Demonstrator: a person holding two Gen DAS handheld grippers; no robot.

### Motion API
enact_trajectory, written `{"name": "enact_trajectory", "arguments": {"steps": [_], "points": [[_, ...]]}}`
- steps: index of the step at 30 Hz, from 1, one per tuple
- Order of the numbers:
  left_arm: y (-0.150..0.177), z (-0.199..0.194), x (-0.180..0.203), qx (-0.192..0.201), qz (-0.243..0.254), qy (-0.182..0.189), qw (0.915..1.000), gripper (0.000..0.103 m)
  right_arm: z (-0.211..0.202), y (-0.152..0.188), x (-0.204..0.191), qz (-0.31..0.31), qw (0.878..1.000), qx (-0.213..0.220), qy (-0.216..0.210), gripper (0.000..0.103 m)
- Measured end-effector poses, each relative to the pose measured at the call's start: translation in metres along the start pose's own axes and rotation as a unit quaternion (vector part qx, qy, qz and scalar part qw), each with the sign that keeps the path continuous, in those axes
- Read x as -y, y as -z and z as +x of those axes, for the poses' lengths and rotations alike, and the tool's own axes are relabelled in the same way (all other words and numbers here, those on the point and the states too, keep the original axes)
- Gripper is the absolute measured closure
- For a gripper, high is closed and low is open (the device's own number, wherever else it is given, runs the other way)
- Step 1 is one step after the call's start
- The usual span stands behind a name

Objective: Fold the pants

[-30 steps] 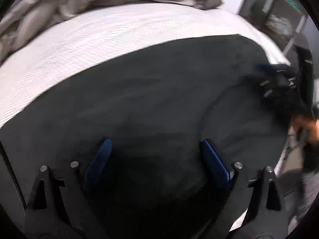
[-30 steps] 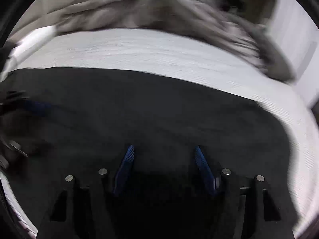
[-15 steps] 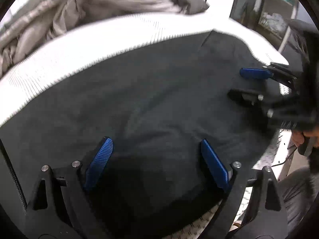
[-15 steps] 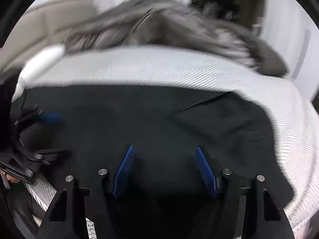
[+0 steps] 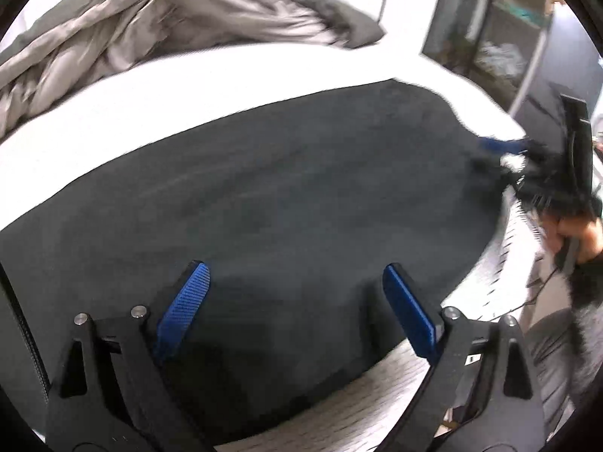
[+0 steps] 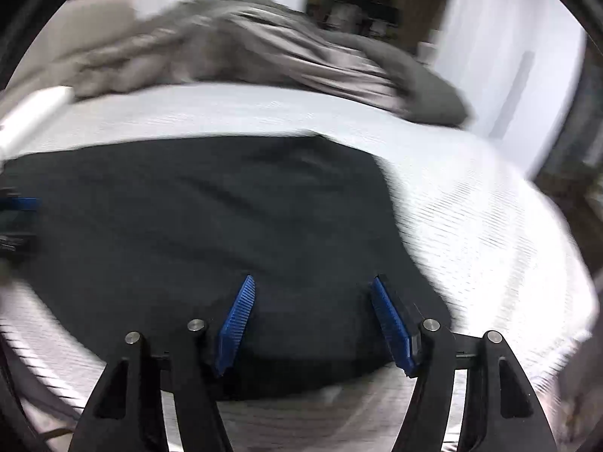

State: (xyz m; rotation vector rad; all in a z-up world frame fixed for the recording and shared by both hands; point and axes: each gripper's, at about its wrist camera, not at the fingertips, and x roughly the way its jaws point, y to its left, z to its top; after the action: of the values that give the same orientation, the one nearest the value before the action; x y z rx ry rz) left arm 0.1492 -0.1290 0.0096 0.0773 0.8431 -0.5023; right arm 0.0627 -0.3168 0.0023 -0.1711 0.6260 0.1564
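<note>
Right now the black pants (image 5: 271, 203) lie spread flat across the near part of the white bed (image 5: 211, 86), their lower hem running close along the bed's near edge, with a rumpled grey duvet (image 5: 158, 11) heaped at the far edge. Both grippers hang above the cloth with nothing between their blue pads: the left gripper (image 5: 297, 301) has its jaws released and wide over the near hem, and the right gripper (image 6: 312, 320) likewise stands parted over the near edge of the fabric, close to the pants' right-hand end, where white sheet shows beyond. In the left wrist view the right gripper appears blurred at the bed's right corner, held in a person's hand (image 5: 576, 229). Judging by this, the step in hand looks like the pause between folds: the garment seems already doubled or smoothed, and neither tool grips it. The next move probably calls for each gripper to sink to an end of the pants, pinch through every layer there, and carry that end over evenly without dragging the lower layer.
</note>
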Motion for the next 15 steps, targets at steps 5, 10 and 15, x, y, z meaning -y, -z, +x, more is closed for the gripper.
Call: {"name": "enact_trajectory", "arguments": {"steps": [5,10,15], "points": [[0.002,0.028,0.03,-0.038,0.057,-0.015,0.9976,0.01,0.01,0.0,-0.082,-0.054,0.993,-0.025,-0.106,0.036],[0.019,0.013,-0.015,-0.043,0.032,-0.015,0.9984,0.009,0.013,0.035,-0.054,-0.093,0.995,-0.044,0.02,0.032],[0.051,-0.038,-0.095,-0.039,-0.045,-0.061,0.9964,0.008,-0.007,0.052,0.005,-0.017,0.997,-0.035,0.072,0.025]]}}
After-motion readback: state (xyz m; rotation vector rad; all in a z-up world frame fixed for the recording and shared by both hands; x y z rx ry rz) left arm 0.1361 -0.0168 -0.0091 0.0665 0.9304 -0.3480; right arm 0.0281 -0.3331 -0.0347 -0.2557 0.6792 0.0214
